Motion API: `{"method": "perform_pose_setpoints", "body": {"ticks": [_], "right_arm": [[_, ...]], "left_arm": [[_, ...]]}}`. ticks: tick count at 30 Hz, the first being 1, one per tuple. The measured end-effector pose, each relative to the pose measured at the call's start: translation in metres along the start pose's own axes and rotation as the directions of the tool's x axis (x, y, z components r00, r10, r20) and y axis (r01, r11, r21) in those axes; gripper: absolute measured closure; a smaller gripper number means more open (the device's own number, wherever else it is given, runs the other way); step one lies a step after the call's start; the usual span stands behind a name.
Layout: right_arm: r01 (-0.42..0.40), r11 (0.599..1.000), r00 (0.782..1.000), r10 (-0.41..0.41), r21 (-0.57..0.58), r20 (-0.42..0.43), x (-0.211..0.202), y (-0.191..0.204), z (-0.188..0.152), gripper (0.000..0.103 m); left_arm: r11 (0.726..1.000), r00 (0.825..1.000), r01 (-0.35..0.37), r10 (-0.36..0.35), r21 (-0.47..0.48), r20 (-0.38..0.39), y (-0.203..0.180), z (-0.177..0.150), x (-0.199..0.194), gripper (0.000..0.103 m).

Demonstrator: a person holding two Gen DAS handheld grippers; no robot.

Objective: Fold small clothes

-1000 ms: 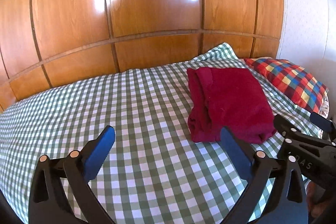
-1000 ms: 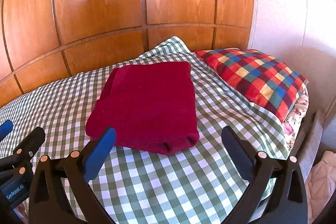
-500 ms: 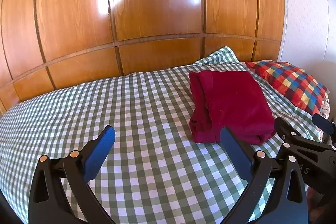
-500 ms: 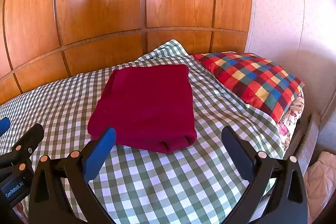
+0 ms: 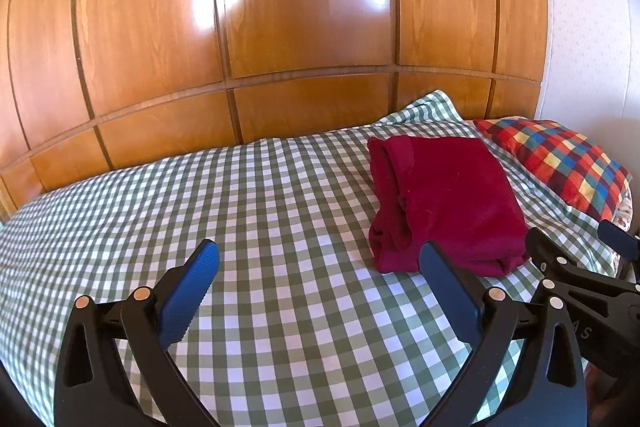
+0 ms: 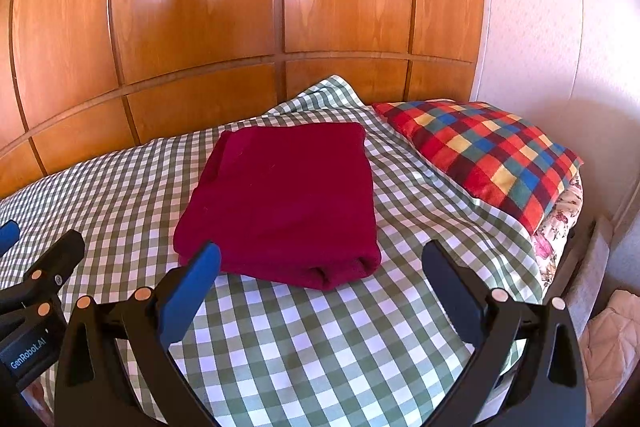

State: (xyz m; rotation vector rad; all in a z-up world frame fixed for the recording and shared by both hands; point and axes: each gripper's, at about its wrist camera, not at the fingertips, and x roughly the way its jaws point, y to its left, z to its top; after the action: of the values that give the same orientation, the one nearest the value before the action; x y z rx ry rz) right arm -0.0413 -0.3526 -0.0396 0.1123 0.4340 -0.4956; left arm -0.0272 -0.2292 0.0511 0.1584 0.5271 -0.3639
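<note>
Garment (image 6: 284,203) folded on bed (image 6: 320,339), just ahead of right tongs (image 6: 320,263), long axis pointing away. Left tongs (image 5: 318,263) off to its left. Both wide open, empty.

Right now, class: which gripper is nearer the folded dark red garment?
The right. The right gripper hangs open directly in front of the dark red garment, apart from it. The left gripper, also open, sits off to the garment's left over the checked sheet.
</note>
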Motion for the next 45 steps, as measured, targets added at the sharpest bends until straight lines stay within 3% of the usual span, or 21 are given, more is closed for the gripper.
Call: {"method": "perform_pose_setpoints", "body": {"ticks": [45], "right_arm": [[-0.014,1.000,1.000,0.014,0.001,-0.004,-0.001,0.006,-0.003,0.003]], "left_arm": [[1.000,1.000,-0.006,0.006,-0.001,0.028,0.005,0.003,-0.010,0.004]]}}
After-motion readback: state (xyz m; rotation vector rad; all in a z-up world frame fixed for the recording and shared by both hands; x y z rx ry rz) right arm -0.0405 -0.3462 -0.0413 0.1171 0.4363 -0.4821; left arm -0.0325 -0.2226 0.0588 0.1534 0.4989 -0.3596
